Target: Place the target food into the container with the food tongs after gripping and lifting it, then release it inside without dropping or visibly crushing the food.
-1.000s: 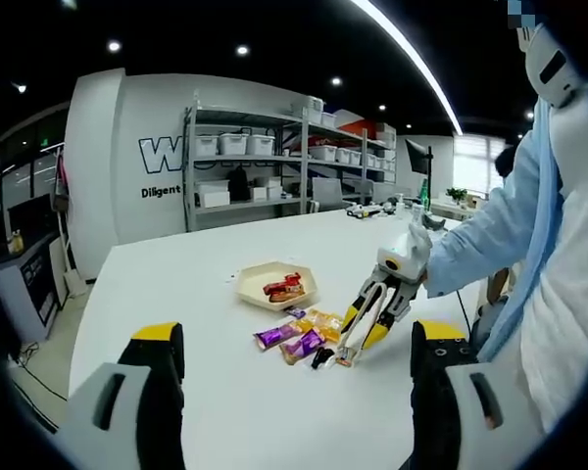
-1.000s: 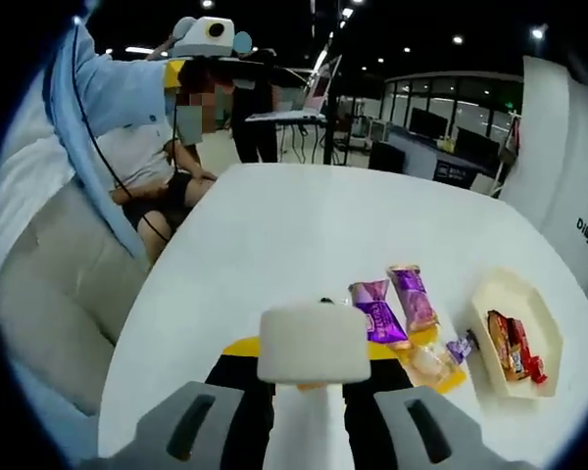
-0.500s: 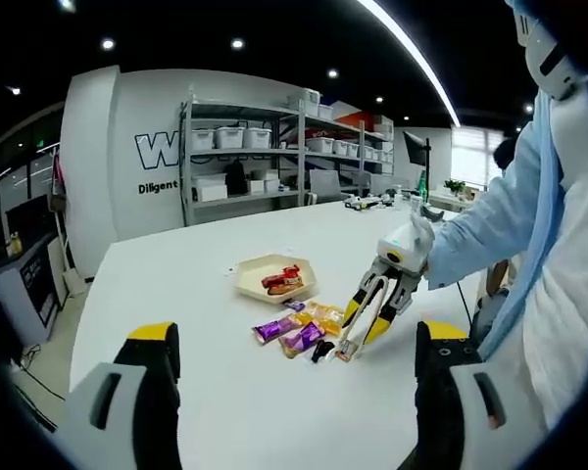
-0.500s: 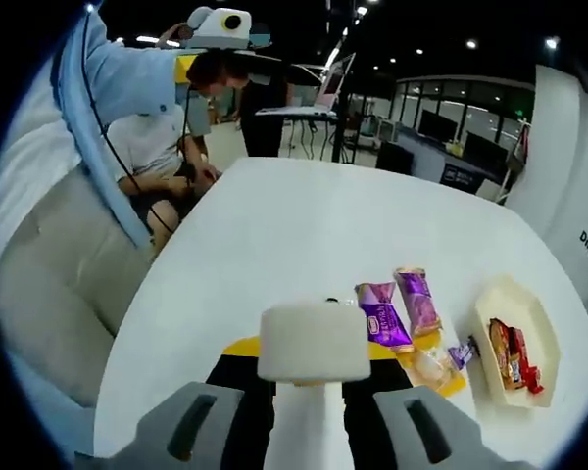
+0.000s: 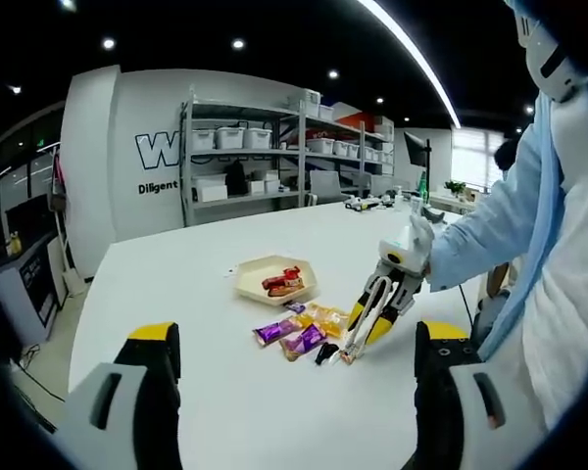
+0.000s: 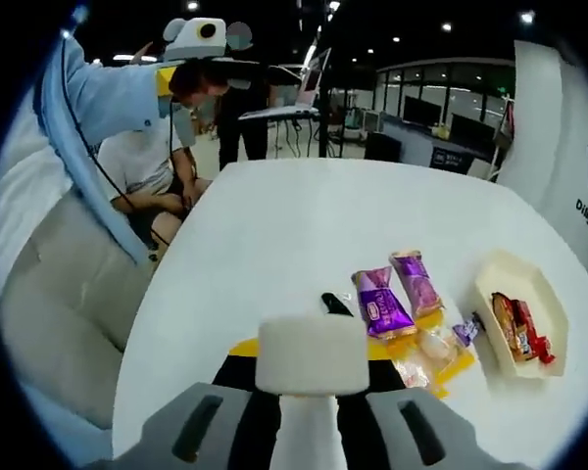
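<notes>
The left gripper (image 5: pixel 284 411) gaped over bare tabletop (image 5: pixel 176 284); the right gripper (image 5: pixel 358 338) clasped the food tongs (image 5: pixel 351 345) beside snacks (image 5: pixel 299 333); wall lettering (image 5: pixel 159 186) read "Diligent".

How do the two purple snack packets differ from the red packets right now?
The purple packets lie loose on the white table; the red packets already sit inside the cream hexagonal tray. The purple ones lie nearer the right claw and its tongs; the red ones lie farther away. All are wrapped snacks lying flat.
</notes>
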Demonstrator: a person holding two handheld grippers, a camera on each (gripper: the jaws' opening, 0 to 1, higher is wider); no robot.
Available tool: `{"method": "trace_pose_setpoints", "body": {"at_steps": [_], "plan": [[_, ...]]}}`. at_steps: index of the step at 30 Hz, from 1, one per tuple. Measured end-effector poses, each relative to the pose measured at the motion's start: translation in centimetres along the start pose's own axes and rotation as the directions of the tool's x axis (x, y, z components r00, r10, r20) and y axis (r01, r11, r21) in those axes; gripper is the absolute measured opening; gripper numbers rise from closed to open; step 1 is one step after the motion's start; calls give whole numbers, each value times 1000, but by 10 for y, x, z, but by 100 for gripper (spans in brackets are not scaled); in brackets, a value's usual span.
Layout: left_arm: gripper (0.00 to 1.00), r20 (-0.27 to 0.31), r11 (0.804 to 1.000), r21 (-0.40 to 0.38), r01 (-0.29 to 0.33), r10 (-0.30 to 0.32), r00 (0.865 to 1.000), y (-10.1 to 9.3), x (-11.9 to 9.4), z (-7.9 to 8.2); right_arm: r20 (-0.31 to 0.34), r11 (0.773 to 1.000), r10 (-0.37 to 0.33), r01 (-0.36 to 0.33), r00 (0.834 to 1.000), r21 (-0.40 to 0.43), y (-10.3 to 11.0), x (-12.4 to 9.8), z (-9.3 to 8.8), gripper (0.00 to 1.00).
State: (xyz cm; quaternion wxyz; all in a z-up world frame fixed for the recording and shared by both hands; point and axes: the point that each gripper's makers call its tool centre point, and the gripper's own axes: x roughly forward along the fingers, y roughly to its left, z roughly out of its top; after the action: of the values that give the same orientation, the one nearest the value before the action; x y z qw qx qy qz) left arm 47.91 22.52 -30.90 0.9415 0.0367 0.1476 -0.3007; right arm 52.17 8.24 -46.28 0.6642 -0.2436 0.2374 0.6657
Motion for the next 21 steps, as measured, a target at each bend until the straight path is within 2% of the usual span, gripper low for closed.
{"method": "trace_pose_setpoints", "body": {"at_steps": [2, 8, 21], "plan": [[97, 0, 1000, -1, 2, -2, 1000, 0, 1, 0, -2, 1000, -5, 5, 1000, -3, 0, -2, 0, 13], [97, 5, 1000, -1, 10, -10, 1000, 1, 6, 2, 44, 999, -15, 13, 999, 35, -3, -11, 11, 13], [97, 6, 1000, -3, 12, -12, 1000, 4, 9, 2, 3, 998, -6, 6, 1000, 70, -3, -8, 1, 11]]}}
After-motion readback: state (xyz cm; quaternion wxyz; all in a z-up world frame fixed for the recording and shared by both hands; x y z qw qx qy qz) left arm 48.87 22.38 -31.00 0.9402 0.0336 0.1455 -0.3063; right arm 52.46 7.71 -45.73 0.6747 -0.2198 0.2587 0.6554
